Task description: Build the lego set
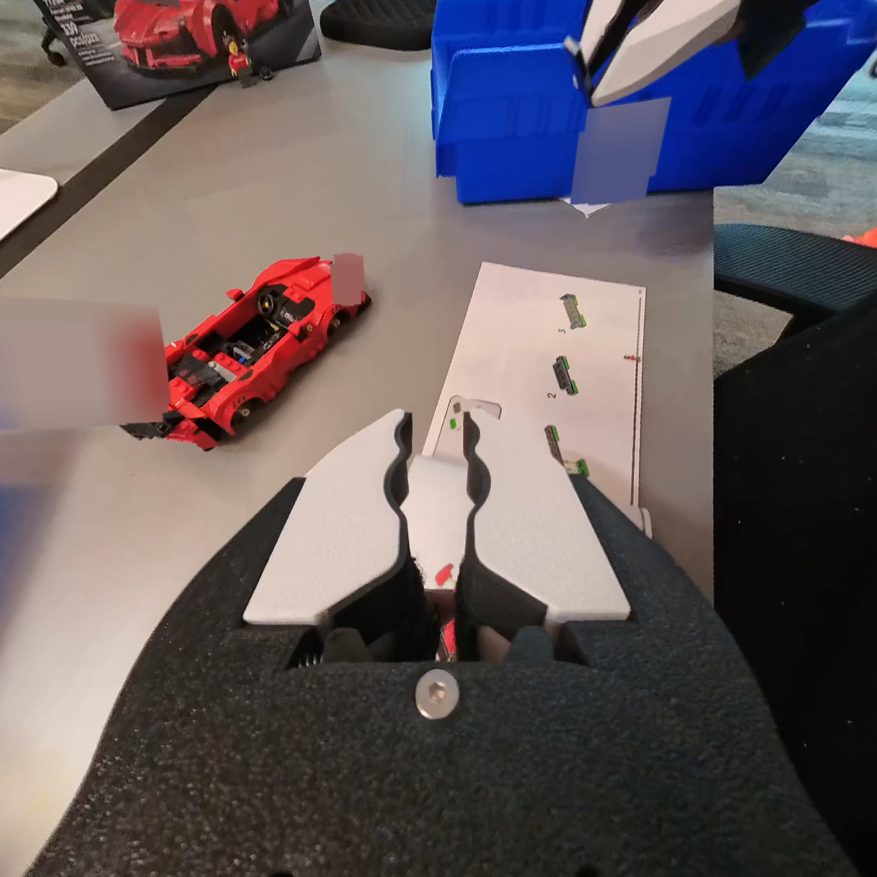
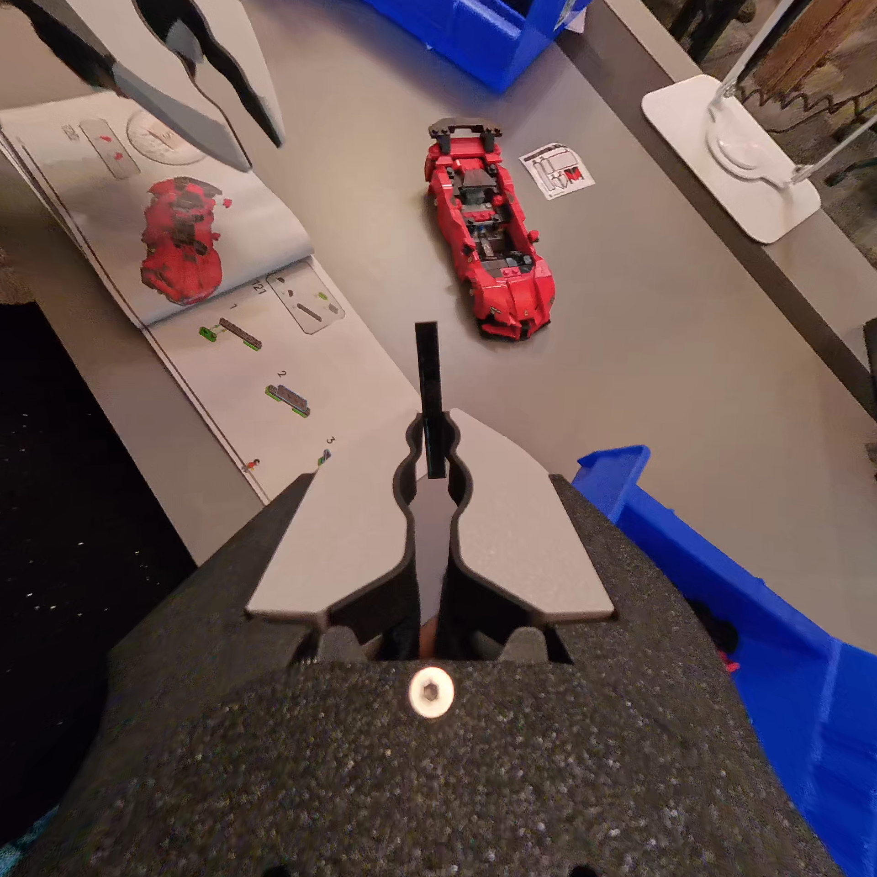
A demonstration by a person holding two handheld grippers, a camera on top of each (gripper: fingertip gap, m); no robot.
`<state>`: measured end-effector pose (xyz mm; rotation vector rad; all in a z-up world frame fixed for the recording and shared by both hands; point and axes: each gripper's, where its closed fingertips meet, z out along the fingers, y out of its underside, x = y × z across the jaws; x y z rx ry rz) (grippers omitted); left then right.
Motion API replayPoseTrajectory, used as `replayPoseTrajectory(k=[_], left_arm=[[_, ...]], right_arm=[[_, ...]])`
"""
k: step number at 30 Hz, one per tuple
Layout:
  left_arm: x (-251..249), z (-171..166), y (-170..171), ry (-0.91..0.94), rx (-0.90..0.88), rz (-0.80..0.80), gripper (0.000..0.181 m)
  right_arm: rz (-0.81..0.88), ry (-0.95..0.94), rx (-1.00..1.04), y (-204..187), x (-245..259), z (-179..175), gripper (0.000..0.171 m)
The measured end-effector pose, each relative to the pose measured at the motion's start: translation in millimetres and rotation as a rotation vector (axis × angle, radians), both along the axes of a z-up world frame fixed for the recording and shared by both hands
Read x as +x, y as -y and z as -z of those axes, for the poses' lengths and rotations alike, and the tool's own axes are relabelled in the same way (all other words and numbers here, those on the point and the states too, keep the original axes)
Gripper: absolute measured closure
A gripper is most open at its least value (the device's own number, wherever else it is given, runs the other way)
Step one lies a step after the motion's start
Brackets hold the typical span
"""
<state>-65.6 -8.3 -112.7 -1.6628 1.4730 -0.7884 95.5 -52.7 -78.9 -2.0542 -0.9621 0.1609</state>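
Between right hand-held gripper (image 2: 433, 417) fingertips, black strip (image 2: 428, 375)

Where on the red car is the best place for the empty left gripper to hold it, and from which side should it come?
Probably across the car's narrow middle, coming from above with one finger on each long flank. The flanks look flat and parallel there; the black rear wing looks thin and fragile. The left gripper is open, so it could do this.

A grey table (image 1: 294, 190) fills both views, a dark seam (image 1: 118, 142) running across its far side. A black mesh chair (image 1: 792, 265) sits at its edge, over mottled carpet (image 1: 835, 137). In the right wrist view a white stand base (image 2: 726, 156) rests near the table's edge.
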Motion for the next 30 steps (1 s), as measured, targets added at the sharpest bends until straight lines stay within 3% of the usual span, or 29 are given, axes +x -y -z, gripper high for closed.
replayPoseTrajectory(k=[14,30], left_arm=[[-77,7,-33,-0.144,0.032,-0.251,0.161],[-91,12,-35,-0.136,0.039,-0.258,0.161]], right_arm=[[-0.185,-0.057,-0.076,-15,-68,37,0.163],[-0.252,-0.065,-0.129,-20,-102,53,0.163]])
